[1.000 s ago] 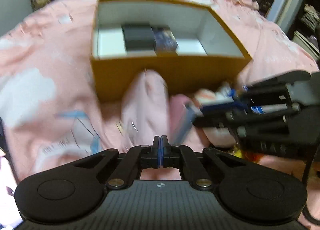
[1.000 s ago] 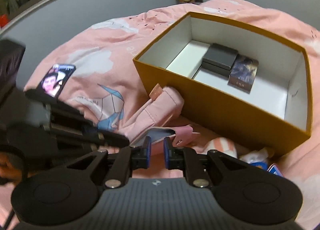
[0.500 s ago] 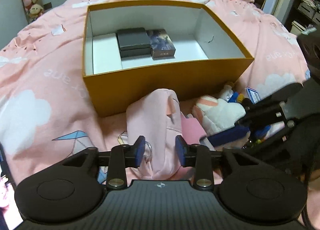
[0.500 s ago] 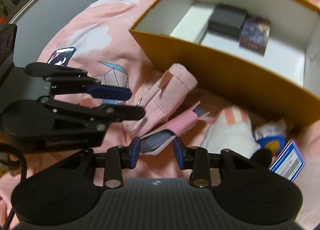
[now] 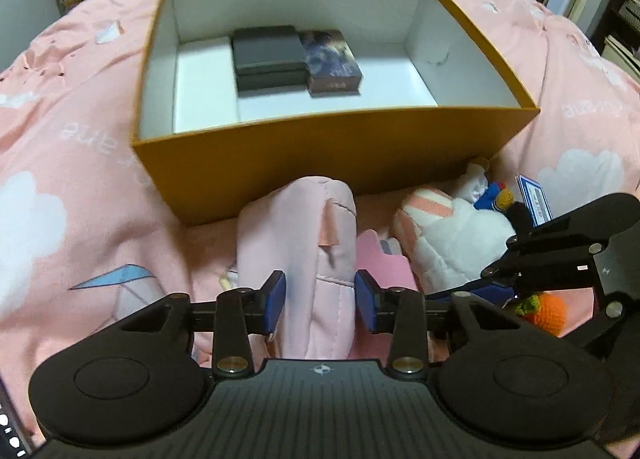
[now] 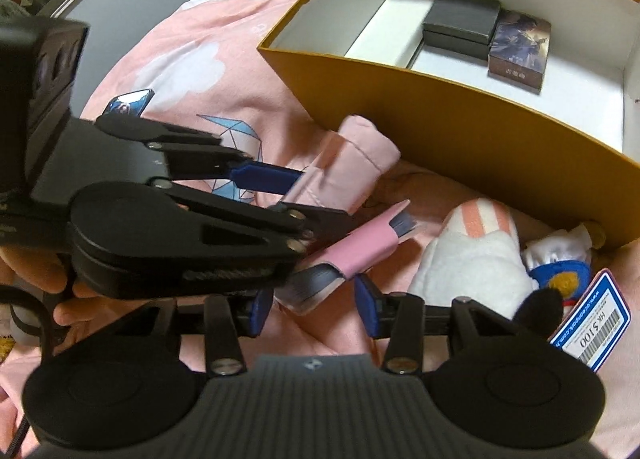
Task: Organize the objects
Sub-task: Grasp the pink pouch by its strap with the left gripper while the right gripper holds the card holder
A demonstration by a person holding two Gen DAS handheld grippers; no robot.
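A pink fabric pouch (image 5: 296, 243) lies on the pink bedspread just in front of a mustard box (image 5: 280, 155). My left gripper (image 5: 320, 301) straddles the pouch's near end, and its jaws are closing with both blue pads against the fabric. In the right wrist view the left gripper (image 6: 320, 197) clamps the pouch (image 6: 352, 155) from the side. My right gripper (image 6: 314, 309) hovers over a pink-covered booklet (image 6: 360, 247). Its jaws are opening, the booklet's corner lies between the pads, and neither pad touches it.
The box holds a dark grey case (image 5: 268, 55) and a picture-printed card box (image 5: 332, 59). Right of the booklet lie a white plush (image 6: 476, 259), a small blue doll (image 6: 560, 275) and a price tag (image 6: 592, 323). A phone (image 6: 128, 103) lies far left.
The left jaws, shut a second ago, opened and came down around the pouch. The right jaws widened and dipped toward the booklet. The left gripper now reaches further across the right view.
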